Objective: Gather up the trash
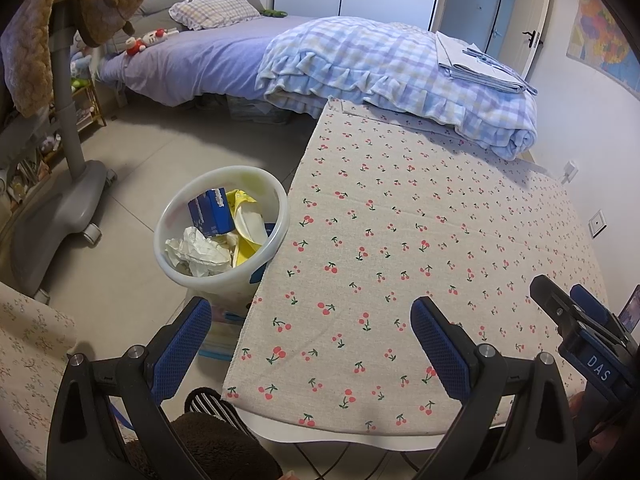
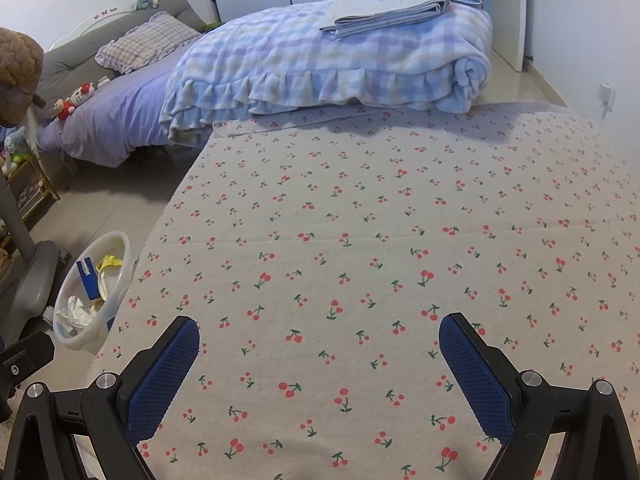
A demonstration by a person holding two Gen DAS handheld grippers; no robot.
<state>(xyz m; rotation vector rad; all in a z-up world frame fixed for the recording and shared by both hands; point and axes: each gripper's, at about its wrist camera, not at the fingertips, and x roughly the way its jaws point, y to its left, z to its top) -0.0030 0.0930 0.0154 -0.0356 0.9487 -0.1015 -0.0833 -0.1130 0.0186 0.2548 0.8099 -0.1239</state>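
Note:
A white plastic bin [image 1: 188,272] stands on the floor against the table's left edge. It holds a blue carton [image 1: 210,214], a yellow wrapper [image 1: 246,224] and crumpled white paper [image 1: 200,254]. The bin also shows in the right wrist view [image 2: 78,338]. My left gripper [image 1: 310,320] is open and empty, over the table's near left corner, right of the bin. My right gripper [image 2: 318,334] is open and empty above the cherry-print tablecloth [image 2: 360,220]. The right gripper also shows in the left wrist view [image 1: 568,308].
A bed with a checked blanket [image 1: 380,64] and folded sheets [image 1: 476,64] touches the table's far edge. A grey wheeled stand [image 1: 68,200] is on the floor left of the bin. A floral cushion [image 1: 28,360] lies at near left.

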